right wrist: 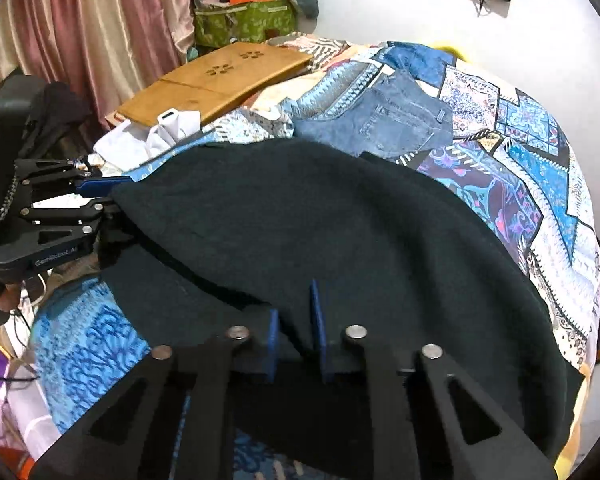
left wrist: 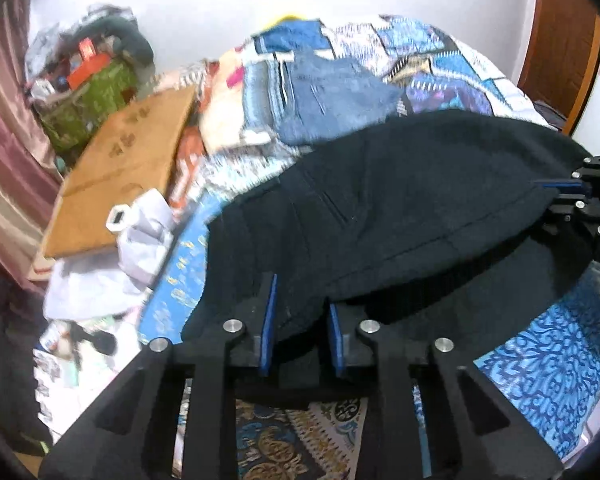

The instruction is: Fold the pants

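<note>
Black pants (left wrist: 400,200) lie across the patterned bed, a top layer lifted over a lower one; they also show in the right wrist view (right wrist: 320,220). My left gripper (left wrist: 300,320) is shut on the near edge of the pants, cloth pinched between its blue pads. It shows at the left of the right wrist view (right wrist: 104,196). My right gripper (right wrist: 296,336) is shut on the pants' edge too. It shows at the right edge of the left wrist view (left wrist: 568,192), gripping the cloth's corner.
Folded blue jeans (right wrist: 380,120) lie on the patchwork bedspread (right wrist: 520,152) behind the black pants. A wooden board (right wrist: 216,80) and white cloth (right wrist: 156,132) lie at the bed's far left. A green bag (right wrist: 244,20) and curtains (right wrist: 80,32) stand beyond.
</note>
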